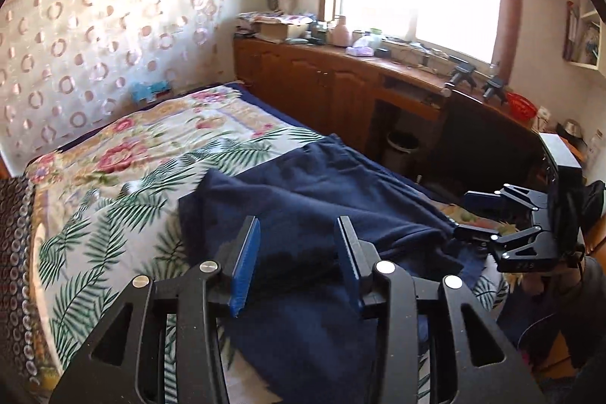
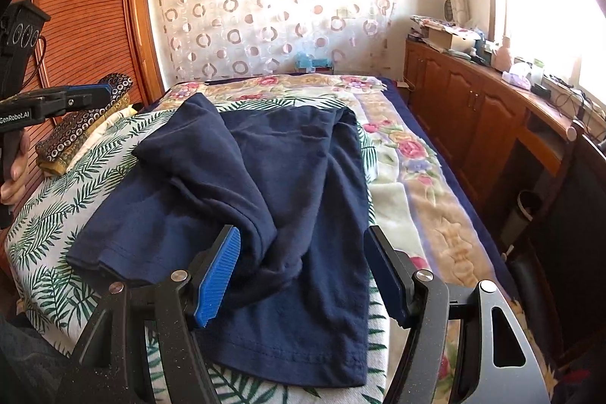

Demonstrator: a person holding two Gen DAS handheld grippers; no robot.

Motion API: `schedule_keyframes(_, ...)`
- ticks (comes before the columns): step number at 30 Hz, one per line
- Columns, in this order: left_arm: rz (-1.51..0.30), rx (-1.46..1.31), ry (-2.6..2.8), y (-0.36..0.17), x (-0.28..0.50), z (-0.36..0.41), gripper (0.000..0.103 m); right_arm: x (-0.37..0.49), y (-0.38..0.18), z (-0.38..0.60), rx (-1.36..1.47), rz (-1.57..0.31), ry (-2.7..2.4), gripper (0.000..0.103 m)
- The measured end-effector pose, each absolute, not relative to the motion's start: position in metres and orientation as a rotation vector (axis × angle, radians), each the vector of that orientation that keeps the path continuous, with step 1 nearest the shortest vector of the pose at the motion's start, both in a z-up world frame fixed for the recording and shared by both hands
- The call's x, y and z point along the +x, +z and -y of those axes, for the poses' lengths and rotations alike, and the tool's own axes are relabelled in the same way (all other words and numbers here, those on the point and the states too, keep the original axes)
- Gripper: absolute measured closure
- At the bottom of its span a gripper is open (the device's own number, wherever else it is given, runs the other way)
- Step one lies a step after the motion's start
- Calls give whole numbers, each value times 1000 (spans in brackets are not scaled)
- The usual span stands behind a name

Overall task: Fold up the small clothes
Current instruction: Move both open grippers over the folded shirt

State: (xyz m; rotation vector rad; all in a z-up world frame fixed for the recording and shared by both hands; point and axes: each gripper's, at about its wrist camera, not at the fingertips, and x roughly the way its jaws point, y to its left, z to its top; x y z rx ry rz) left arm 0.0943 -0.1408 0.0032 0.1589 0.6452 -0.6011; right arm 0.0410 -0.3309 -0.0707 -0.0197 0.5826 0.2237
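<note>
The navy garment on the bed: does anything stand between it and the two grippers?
Nothing visible does. The navy garment lies rumpled on the leaf-print sheet with nothing on top of it. The right gripper is open directly over its near edge, and the left gripper is open above the cloth too.

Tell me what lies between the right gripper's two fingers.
In the right wrist view, the navy garment lies between the open right gripper fingers, a bunched fold beside the left finger, spread over the palm-leaf sheet.

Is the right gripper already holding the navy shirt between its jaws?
No: the right gripper is open, its jaws spread apart above the navy shirt without pinching any cloth.
</note>
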Motion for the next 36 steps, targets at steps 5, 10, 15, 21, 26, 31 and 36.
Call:
schedule_keyframes(5,-646,128,-565,-3,95,120,22,47,-71,324,-33,-591,236,33)
schedule_keyframes(10,-651,113,-520,-10,96,104,22,52,-67,318,-55,-591,248,33)
schedule_keyframes(15,-657,95,-468,-18,93,84,22,62,-62,311,-81,-591,272,33)
schedule_keyframes(21,-655,86,-401,-29,87,59,22,76,-56,294,-115,-587,335,33)
schedule_keyframes(26,-657,54,-374,-34,82,41,22,92,-50,270,-161,-587,406,33)
schedule_keyframes(31,-654,26,-359,-37,80,29,22,119,-51,238,-221,-628,488,33)
schedule_keyframes(36,-661,13,-353,-42,81,22,22,147,-63,208,-310,-707,563,33)
